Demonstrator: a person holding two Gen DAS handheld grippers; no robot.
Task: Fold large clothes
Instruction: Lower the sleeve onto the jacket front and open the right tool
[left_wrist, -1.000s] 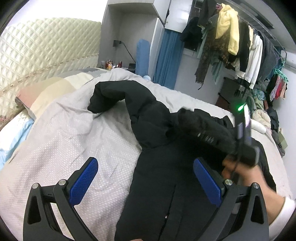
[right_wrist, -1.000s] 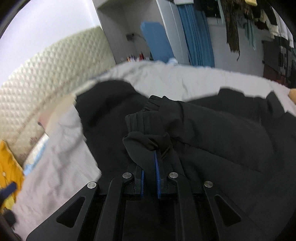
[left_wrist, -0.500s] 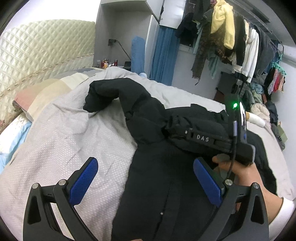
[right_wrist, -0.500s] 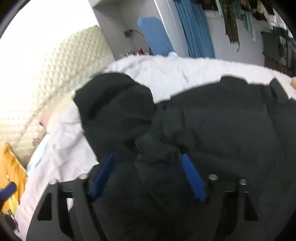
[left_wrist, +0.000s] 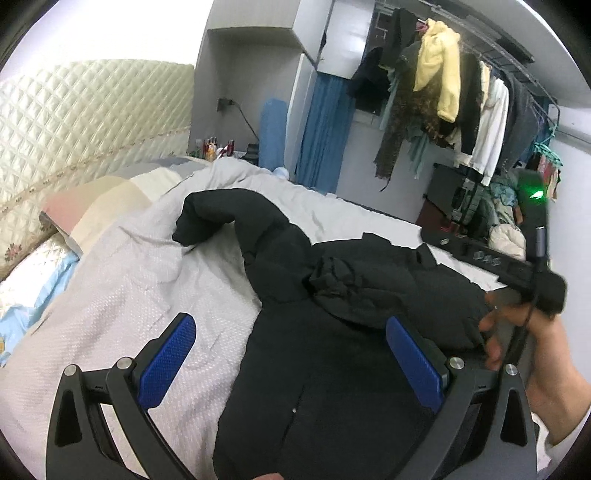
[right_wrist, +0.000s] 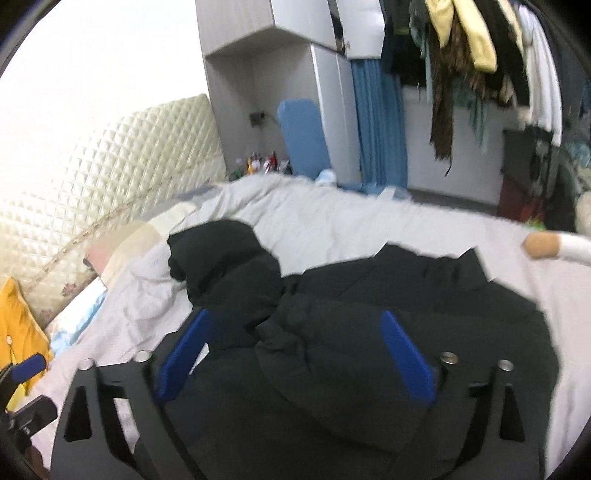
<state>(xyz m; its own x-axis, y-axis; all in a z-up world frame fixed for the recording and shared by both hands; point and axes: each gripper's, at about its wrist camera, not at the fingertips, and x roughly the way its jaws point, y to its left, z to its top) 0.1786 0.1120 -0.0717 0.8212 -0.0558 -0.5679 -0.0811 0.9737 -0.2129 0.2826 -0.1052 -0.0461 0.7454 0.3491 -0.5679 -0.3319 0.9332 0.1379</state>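
While the left wrist view looks down the bed, the left gripper (left_wrist: 291, 365) sits at 6 o'clock with its blue pads spread wide, nothing between them but air over the black coat (left_wrist: 332, 387) below. Coat lies on the grey quilt (left_wrist: 122, 295), body running from centre toward 6 o'clock, one sleeve (left_wrist: 229, 214) bent up toward 11 o'clock, the other sleeve folded across the chest as a bunched lump near centre-right. Right hand (left_wrist: 532, 343) at 3–4 o'clock wraps the handle of the right gripper (left_wrist: 491, 258), green light on its body; its fingertips are hidden from this view. Quilted headboard (left_wrist: 92, 118) at 9–10 o'clock, pillows (left_wrist: 74, 206) under it, clothes rack (left_wrist: 454, 96) at 1–2 o'clock, blue curtain (left_wrist: 325, 136) at 12. Right wrist view, blurred — the right gripper (right_wrist: 295, 358) has its pads parted wide, gripping nothing, hovering above the coat (right_wrist: 388, 332). Folded sleeve sits between and beyond the pads; bent sleeve (right_wrist: 218, 258) reaches toward 10 o'clock on the quilt (right_wrist: 332, 221). Headboard (right_wrist: 110, 166) at 9–10 o'clock, curtain (right_wrist: 376, 122) at 12–1, hanging clothes (right_wrist: 461, 48) at 1 o'clock. Part of the left gripper (right_wrist: 26, 369) shows at 8 o'clock, one blue pad visible.
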